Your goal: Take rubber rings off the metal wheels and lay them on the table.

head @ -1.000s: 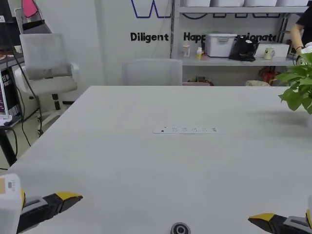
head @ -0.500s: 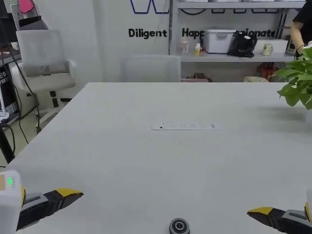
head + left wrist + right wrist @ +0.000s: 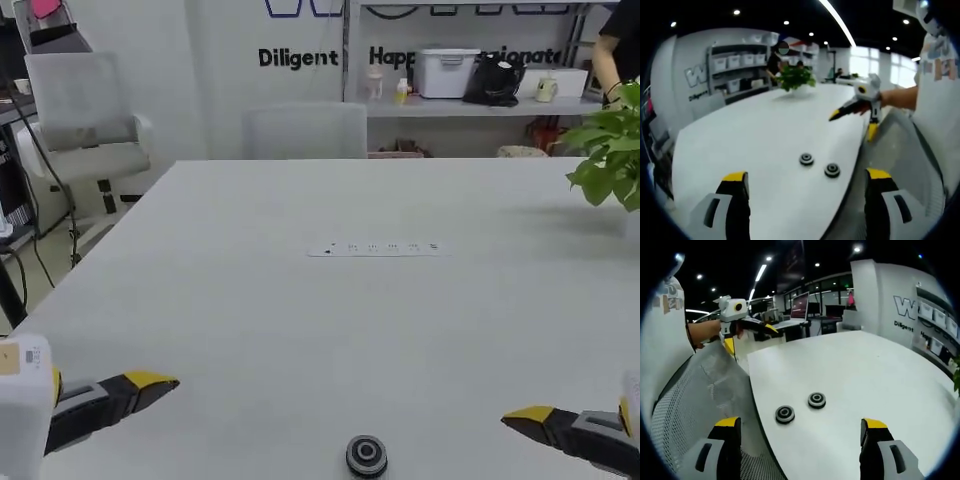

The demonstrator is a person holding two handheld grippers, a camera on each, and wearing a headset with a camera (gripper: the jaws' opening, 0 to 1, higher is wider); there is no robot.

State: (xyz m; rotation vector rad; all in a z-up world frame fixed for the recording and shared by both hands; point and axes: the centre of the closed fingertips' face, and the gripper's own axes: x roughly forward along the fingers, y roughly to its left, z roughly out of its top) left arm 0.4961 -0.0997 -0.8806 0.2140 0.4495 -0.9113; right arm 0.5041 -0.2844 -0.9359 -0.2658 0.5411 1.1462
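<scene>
Metal wheels (image 3: 816, 400), two of them, lie flat on the pale surface (image 3: 300, 320) close to its near edge. They sit side by side with a small gap, not touching. Each has a dark rubber ring (image 3: 351, 456) round a lighter centre, so the rings are on the wheels.

The left tongs (image 3: 806, 176) are held low in front of the pair, jaws wide apart, nothing between them. Across from them, the right tongs (image 3: 800, 423) do the same, yellow tips spread and nothing gripped, off the surface edge over a mesh chair back (image 3: 715, 390). From the head view, one wheel sits at the bottom of the picture, between the two tongs and well apart from both.

On to the containers. A white lidded box (image 3: 446, 72) stands on the shelf (image 3: 470, 105) at the back, lid down, contents hidden. A leafy plant (image 3: 795, 77) stands in a white pot (image 3: 802, 91) at the far side of the surface. A socket strip (image 3: 378, 248) sits mid-surface.
</scene>
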